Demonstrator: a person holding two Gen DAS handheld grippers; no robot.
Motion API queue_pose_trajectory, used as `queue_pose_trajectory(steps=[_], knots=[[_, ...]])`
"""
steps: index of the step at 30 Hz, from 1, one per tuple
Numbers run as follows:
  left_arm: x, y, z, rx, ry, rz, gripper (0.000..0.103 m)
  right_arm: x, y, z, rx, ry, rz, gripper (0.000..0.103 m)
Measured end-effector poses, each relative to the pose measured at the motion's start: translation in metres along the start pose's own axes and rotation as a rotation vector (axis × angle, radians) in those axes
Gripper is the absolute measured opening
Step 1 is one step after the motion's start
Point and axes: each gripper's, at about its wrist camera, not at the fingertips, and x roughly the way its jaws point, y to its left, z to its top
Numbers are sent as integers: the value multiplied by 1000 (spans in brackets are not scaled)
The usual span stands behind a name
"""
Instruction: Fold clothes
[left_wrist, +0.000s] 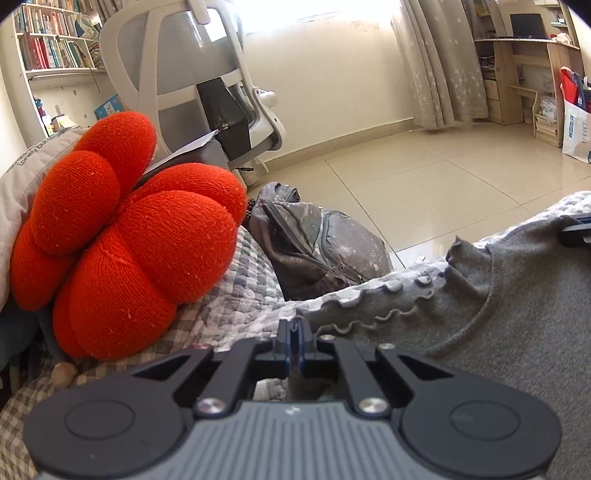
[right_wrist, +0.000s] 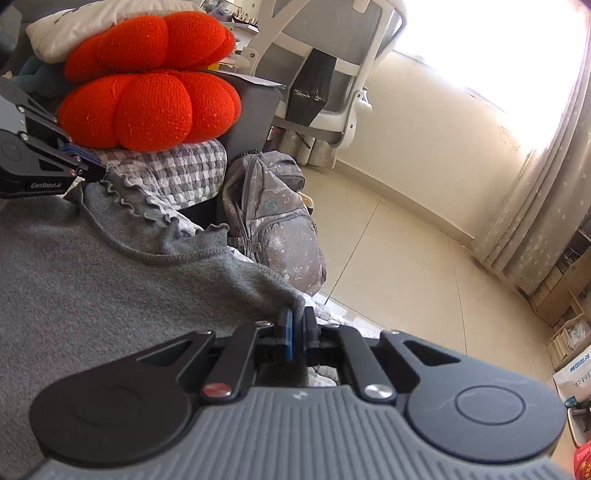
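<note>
A grey knit top (left_wrist: 498, 314) with a ruffled collar (left_wrist: 384, 299) lies on a checked quilt (left_wrist: 236, 295). My left gripper (left_wrist: 295, 326) is shut on the top's edge beside the collar, with grey cloth pinched between its blue pads. In the right wrist view the same top (right_wrist: 92, 295) spreads to the left, its ruffled collar (right_wrist: 147, 206) toward the back. My right gripper (right_wrist: 295, 317) is shut on a corner of the top at the quilt's edge. The left gripper (right_wrist: 98, 166) shows at the far left of that view, closed on the cloth by the collar.
A red knitted cushion (left_wrist: 122, 236) sits on the quilt close to the left of my left gripper; a grey backpack (right_wrist: 273, 221) leans on the tiled floor (left_wrist: 443, 177) beyond the bed edge. A white mesh office chair (left_wrist: 192, 74), curtains (right_wrist: 535, 206) and bookshelves (left_wrist: 55, 37) stand further back.
</note>
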Motion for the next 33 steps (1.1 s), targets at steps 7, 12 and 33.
queue_pose_trajectory(steps=[7, 12, 33], knots=[[-2, 35, 0, -135, 26, 15, 5, 11, -4, -15, 17, 48, -36, 4], [-44, 78, -27, -197, 48, 64, 10, -23, -7, -13, 70, -32, -35, 41], [-120, 123, -181, -161, 153, 328, 15, -140, -54, -122, 264, 61, -134, 44]])
